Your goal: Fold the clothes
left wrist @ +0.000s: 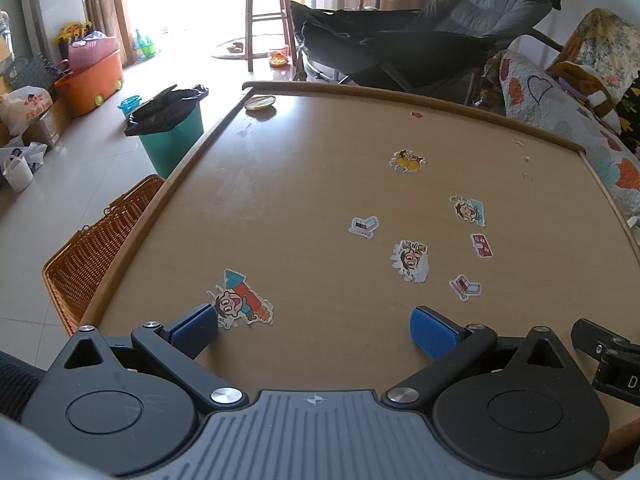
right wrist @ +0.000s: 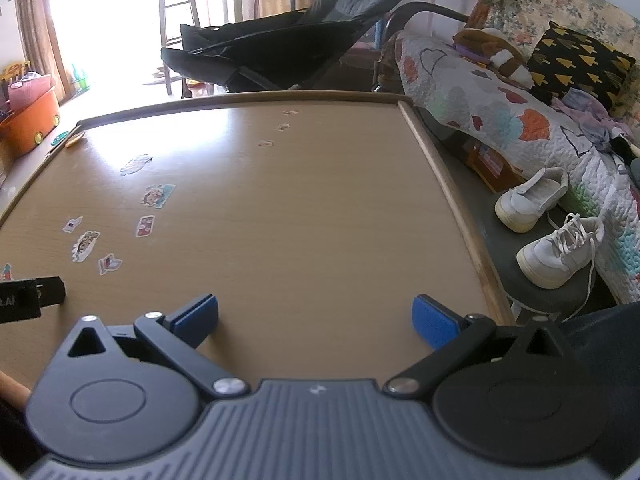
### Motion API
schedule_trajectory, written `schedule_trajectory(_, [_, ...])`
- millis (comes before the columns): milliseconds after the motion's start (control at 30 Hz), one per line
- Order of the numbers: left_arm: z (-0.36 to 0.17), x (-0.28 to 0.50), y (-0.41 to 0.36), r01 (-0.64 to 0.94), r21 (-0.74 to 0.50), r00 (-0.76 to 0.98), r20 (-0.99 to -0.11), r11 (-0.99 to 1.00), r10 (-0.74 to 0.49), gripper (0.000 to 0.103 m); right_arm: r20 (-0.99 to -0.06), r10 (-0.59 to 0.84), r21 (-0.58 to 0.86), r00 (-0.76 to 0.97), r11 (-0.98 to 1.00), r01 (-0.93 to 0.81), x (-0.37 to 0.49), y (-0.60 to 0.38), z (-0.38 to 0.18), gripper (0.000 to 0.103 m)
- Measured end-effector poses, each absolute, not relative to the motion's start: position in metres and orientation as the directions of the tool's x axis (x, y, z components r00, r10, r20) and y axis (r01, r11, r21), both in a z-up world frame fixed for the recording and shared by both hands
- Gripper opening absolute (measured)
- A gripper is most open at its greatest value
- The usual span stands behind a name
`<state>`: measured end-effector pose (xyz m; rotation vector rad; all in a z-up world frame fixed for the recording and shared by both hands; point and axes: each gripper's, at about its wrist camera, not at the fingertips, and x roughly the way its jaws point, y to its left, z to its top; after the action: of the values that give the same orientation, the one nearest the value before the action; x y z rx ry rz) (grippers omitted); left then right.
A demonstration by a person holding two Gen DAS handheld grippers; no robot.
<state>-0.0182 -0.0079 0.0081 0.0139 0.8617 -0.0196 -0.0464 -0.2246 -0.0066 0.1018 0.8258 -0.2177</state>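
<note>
A wooden surface (left wrist: 320, 200) with a raised rim fills both views, bare except for cartoon stickers. No garment lies on it, so the clothes I am meant to fold are not there yet.

Starting left of the surface, a woven orange basket (left wrist: 92, 256) sits on the floor against the rim; I cannot see inside it. My left gripper (left wrist: 314, 326) hovers over the near edge of the surface, its blue pads spread wide apart with nothing between them, just beside a rocket sticker (left wrist: 240, 300). More stickers scatter towards the middle of the surface.

My right gripper (right wrist: 315, 318) hovers over the near right part of the surface, its pads likewise spread wide and empty. Beyond the right rim of the surface, two white sneakers (right wrist: 556, 256) rest on a dark low shelf, and behind them stands a sofa with a patterned quilt (right wrist: 500, 120). A crumpled pale lilac cloth (right wrist: 592, 120) lies on that quilt, well apart from the surface; it may be a garment.

I judge such cloth to be light, limp and prone to bunching. I would pinch it at a hem or corner, one gripper at each end, so it hangs flat.
</note>
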Motion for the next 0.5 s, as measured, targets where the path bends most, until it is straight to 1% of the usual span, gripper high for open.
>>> schedule_trajectory(500, [0.003,-0.0211,-0.0034,0.029,0.007,0.655,-0.755,1.0,-0.014,0.103,-0.736,-0.132,0.006,0.664,0.98,0.201,-0.0435,-0.2266,-0.0057,0.103])
